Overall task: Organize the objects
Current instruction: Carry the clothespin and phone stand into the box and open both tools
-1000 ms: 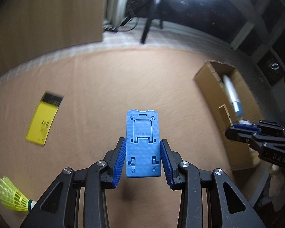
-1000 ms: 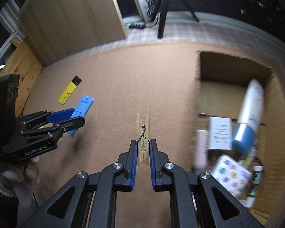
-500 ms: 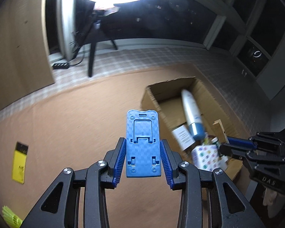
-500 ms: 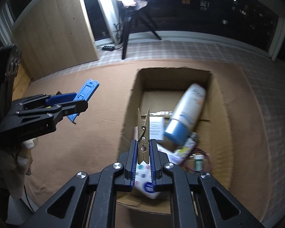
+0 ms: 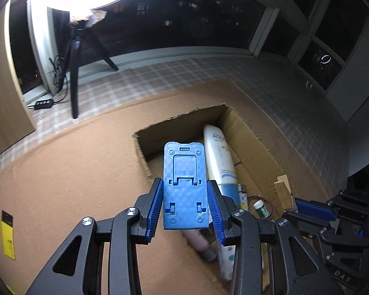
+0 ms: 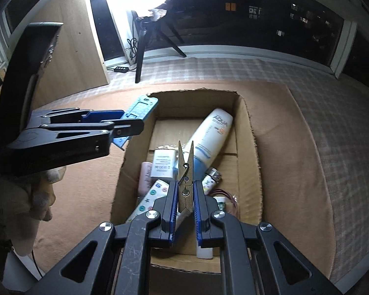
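My left gripper (image 5: 185,207) is shut on a blue plastic phone stand (image 5: 184,184) and holds it above the left edge of an open cardboard box (image 5: 253,132); both show in the right wrist view, the gripper (image 6: 125,123) and the stand (image 6: 140,108). My right gripper (image 6: 185,205) is shut on a wooden clothespin (image 6: 185,169) held above the box (image 6: 248,132). The box holds a white and blue AQUA bottle (image 6: 209,135), a pink tube (image 6: 145,177), a small white carton (image 6: 162,163) and other small items.
A yellow card (image 5: 7,237) lies on the brown carpet at the left. A ring light on a tripod (image 5: 78,49) and a power strip (image 5: 43,103) stand beyond the carpet. A wooden panel (image 6: 71,56) stands at the back left.
Both grippers have moved to the right, from over the bare carpet to over the box, each still holding its object. The shuttlecock has left the left wrist view.
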Available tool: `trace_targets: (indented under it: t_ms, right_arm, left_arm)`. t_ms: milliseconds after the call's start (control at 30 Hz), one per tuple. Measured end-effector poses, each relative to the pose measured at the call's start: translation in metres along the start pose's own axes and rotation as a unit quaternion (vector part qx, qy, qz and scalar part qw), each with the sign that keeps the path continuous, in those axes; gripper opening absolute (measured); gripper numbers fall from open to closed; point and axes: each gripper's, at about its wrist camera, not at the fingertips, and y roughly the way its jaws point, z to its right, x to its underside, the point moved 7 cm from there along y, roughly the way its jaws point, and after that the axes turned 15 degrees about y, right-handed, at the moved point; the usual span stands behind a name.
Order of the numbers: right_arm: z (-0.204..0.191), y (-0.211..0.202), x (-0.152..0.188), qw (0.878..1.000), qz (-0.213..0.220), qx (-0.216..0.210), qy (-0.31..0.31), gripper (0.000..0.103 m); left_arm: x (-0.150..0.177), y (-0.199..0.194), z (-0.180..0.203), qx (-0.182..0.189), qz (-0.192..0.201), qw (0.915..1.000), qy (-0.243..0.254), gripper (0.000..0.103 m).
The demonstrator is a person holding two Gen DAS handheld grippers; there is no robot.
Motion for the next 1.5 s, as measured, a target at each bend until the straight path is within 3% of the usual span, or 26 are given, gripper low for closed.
trace_targets:
  t_ms: [533,567,600,633,667,733,1133,1500]
  right_arm:
    - [0.034,0.014,0.0,0.999,-0.02,0.002,0.03,0.011]
    - [0.034,0.014,-0.001,0.999,-0.019,0.0,0.03,0.012]
    - [0.035,0.013,-0.001,0.999,-0.018,-0.004,0.033,0.013]
    - [0.034,0.012,-0.001,0.999,-0.02,-0.011,0.034,0.022]
    - [0.034,0.012,-0.001,0.999,-0.022,-0.016,0.035,0.038]
    - [0.033,0.008,-0.001,0.999,-0.015,-0.025,0.036,0.054]
    - [0.021,0.006,0.003,0.999,-0.013,-0.027,0.029,0.055]
    - [-0.016,0.005,0.008,0.997,-0.008,-0.066,0.024,0.055]
  left_arm:
    - [-0.013,0.037,0.008,-0.01,-0.023,0.9996,0.01,0.039]
    - [-0.014,0.037,0.01,-0.005,-0.022,0.9997,0.01,0.043]
    - [-0.014,0.037,0.011,-0.005,-0.023,0.9997,0.01,0.058]
    - [-0.015,0.036,0.011,-0.008,-0.021,0.9997,0.009,0.067]
    - [-0.016,0.034,0.012,-0.011,-0.015,0.9998,0.009,0.075]
    - [-0.017,0.031,0.013,-0.013,-0.012,0.9998,0.011,0.075]
    - [-0.006,0.006,0.005,-0.027,-0.003,0.9996,0.011,0.075]
    - [0.025,-0.051,-0.021,-0.057,0.019,0.9982,-0.009,0.075]
